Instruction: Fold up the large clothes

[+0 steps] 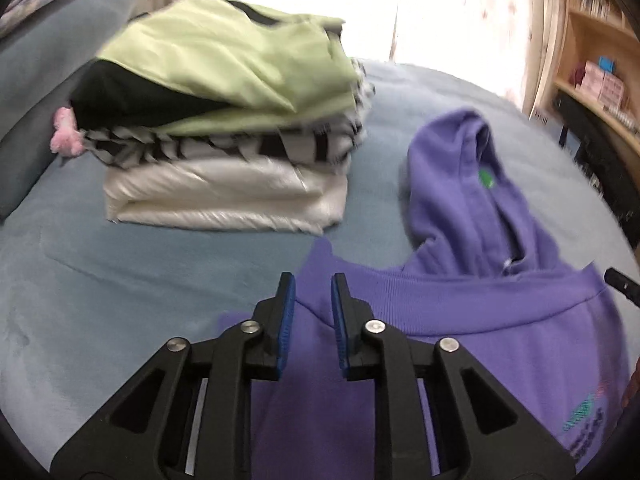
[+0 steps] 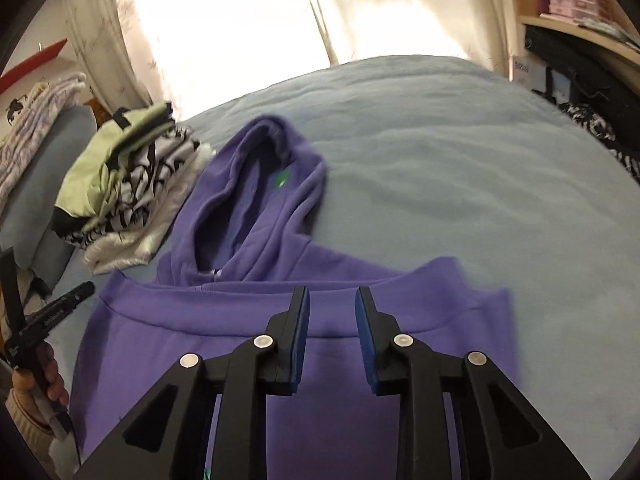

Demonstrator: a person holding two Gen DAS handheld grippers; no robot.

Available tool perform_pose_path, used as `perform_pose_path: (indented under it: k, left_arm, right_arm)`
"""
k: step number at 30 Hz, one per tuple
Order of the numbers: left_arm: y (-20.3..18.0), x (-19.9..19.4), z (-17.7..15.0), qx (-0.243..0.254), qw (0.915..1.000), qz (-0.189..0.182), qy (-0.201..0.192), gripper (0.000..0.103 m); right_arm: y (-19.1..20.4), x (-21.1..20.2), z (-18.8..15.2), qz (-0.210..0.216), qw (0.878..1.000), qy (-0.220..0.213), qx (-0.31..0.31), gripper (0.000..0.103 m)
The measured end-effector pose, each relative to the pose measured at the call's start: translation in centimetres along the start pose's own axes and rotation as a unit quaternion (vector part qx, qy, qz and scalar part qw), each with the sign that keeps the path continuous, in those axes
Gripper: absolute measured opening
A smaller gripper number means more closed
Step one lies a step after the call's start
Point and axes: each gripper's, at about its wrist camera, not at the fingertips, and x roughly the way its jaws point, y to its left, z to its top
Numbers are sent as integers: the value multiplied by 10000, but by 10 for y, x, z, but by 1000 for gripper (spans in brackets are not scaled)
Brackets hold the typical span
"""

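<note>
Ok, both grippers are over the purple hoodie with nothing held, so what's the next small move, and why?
Probably fold the hood down onto the hoodie. It sticks out past the folded edge toward the pile of folded clothes, while the body already lies flat on the bed. Left gripper and right gripper both stand slightly apart, with no cloth between them, so either could reach forward and pinch the hood's tip.

- Daylight through the curtains point(image 2: 224, 20) blows out to white glare at the top of both views.
- Motion blur softens the stack of folded clothes point(image 1: 224, 128).
- Fisheye bending curves the bed point(image 2: 460, 160); corners go black.
</note>
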Motion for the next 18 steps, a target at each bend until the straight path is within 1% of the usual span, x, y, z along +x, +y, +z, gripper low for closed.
perform_pose_path:
  k: [1,3,4,5,6,7,8,9,10,11,12,14,15,18]
  left_arm:
    - [-4,10,-2,32,9999,48,83,11]
    - [-3,27,-4,74,9995,275,169,10]
    - [2,34,-4,8,9991,338,243,6]
    - [8,39,-4,-71,9990,331,301,4]
    - [18,44,-4,-229,9983,392,371,4]
    - [27,48,-3,-386,9976,373,438,5]
    - [34,51,-3,-502,9969,373,487,4]
    - [42,56,-4,-650,9949,502,591,4]
    - [52,62,-6,-839,9922,522,766,4]
    - [59,66,-8,-998,9905,410,853,4]
    - [64,65,-10,-1133,9893,351,847,4]
    - [62,58,-8,-1082,9909,360,718,4]
    - [60,53,-8,-1038,9918,377,635,4]
    - [48,19,-3,-718,9965,394,193,4]
  right_arm:
    - [-1,7,-3,-90,9999,58,33,23]
    - [-12,19,-6,-403,9992,53,54,23]
    - [-25,24,-9,-607,9981,56,119,23]
    - [-37,28,-10,-745,9970,79,192,23]
    - [-56,30,-12,-858,9957,102,335,15]
    - [-75,30,-13,-746,9958,123,512,3]
    - [-87,29,-14,-599,9960,138,645,0]
    - [-99,24,-15,-413,9959,113,801,0]
    - [-102,21,-16,-379,9959,100,812,0]
    - [-102,19,-15,-390,9963,100,758,0]
    - [-98,16,-15,-444,9967,105,667,0]
    - [-92,8,-15,-496,9971,106,571,0]
    - [-87,-1,-16,-447,9974,86,564,0]
    - [-74,-29,-20,-79,9981,11,610,4]
